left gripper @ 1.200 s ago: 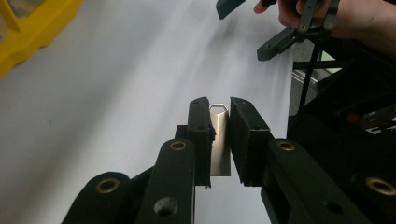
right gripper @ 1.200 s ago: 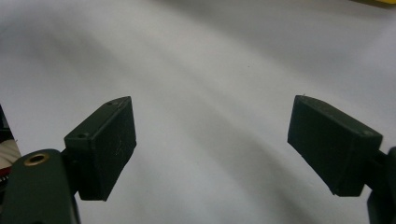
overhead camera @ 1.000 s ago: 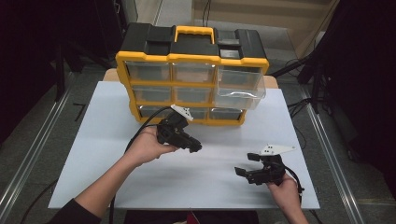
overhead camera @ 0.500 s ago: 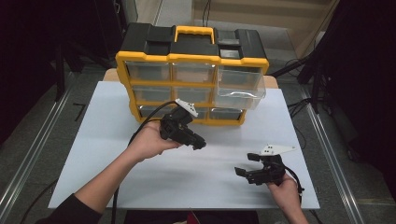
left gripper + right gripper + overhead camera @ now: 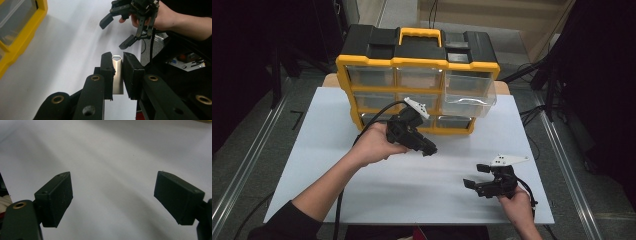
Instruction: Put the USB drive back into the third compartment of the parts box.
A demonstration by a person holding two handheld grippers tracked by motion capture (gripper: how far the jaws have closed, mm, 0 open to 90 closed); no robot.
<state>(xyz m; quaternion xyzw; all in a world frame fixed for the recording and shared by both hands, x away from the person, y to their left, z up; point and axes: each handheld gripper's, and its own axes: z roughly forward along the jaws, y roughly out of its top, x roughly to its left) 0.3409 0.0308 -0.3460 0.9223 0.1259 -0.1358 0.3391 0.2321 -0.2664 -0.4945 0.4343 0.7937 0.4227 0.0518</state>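
Landmark: a yellow and black drawer organiser (image 5: pixel 417 80) stands at the far side of the white surface (image 5: pixel 312 150); every place below is told from it
Organiser drawers: clear fronts in rows; the big drawer (image 5: pixel 469 92) at its right end sticks out past the yellow frame
Left tongs (image 5: pixel 430 150): held in the person's left hand (image 5: pixel 374 145) just in front of the organiser's bottom row, lifted off the surface, tips pointing away from the organiser toward the right
Left tongs, state: clenched on a small metal piece (image 5: pixel 117 75); in the left gripper view both pads press its sides
Metal piece: flat, silvery, with a pointed top end that stands a little above the pads; it sits upright between them, in front of the organiser and clear of the surface
Right tongs (image 5: pixel 477 176): well in front of the organiser's right end, near the front edge of the surface, held low in the right hand (image 5: pixel 517 202)
Right tongs, state: released; in the right gripper view the two pads (image 5: pixel 56 197) stand wide apart with bare white surface between them
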